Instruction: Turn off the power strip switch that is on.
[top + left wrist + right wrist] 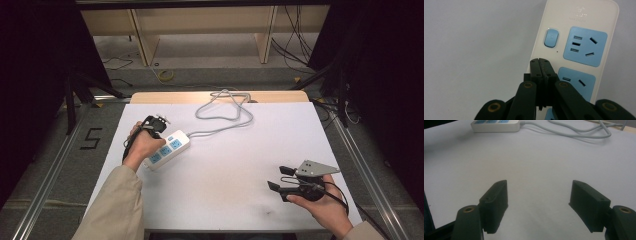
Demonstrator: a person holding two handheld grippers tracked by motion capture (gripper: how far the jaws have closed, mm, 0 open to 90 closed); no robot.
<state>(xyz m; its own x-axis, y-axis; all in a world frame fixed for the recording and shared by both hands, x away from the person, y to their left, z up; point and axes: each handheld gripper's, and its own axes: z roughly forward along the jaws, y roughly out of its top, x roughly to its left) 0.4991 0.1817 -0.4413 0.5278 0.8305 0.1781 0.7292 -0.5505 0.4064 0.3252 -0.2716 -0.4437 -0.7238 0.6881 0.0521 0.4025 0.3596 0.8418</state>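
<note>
A white surface (225,170) is seen with a white power strip (167,149) lying flat on its left part, blue sockets (585,46) facing up, and its grey cable (225,112) looped toward the far edge. The left gripper (540,65) is held over the strip's end near the blue switch (551,37), jaws clenched together with nothing between them. The right gripper (280,177) is held low over the surface's near right part, well apart from the strip, jaws spread wide and empty.
</note>
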